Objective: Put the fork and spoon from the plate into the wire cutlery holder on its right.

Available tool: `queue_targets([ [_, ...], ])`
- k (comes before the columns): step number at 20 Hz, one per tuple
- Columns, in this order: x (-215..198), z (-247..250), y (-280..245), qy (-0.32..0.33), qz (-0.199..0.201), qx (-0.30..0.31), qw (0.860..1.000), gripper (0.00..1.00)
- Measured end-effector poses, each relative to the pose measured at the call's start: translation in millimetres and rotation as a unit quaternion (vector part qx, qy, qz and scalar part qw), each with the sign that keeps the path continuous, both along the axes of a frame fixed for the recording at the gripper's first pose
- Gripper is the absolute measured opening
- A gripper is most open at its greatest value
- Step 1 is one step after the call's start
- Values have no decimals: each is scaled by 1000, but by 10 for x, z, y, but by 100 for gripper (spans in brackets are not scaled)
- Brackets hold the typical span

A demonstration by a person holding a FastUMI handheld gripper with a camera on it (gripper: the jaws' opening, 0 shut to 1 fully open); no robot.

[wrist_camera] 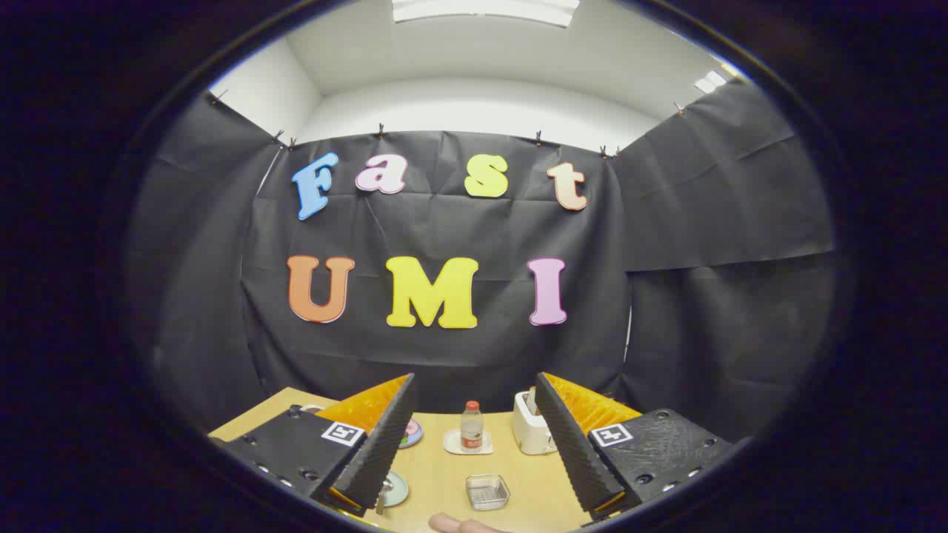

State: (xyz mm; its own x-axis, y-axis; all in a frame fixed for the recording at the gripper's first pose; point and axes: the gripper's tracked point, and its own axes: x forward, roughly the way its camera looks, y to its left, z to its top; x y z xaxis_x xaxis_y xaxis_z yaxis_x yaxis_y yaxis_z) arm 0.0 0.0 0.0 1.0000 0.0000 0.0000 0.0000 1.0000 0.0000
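Note:
My gripper is open and held high above the wooden table, with nothing between its fingers. Far below, a small pale-green plate peeks out from behind the left finger. A metal utensil lies at the plate's edge; I cannot tell whether it is the fork or the spoon. The low wire cutlery holder stands to the right of the plate, below the gap between the fingers, and looks empty. The rest of the plate is hidden by the left finger.
Farther back on the table, a small bottle with a red cap stands on a white coaster. A white toaster is to its right and a colourful dish to its left. Part of a hand shows at the table's near edge.

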Motion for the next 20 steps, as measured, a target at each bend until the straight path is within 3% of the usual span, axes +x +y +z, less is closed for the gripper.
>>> queue_targets([
  [13, 130, -344, 380, 49, 3, 4, 999, 95],
  [20, 254, -987, 829, 105, 28, -18, 994, 95],
])
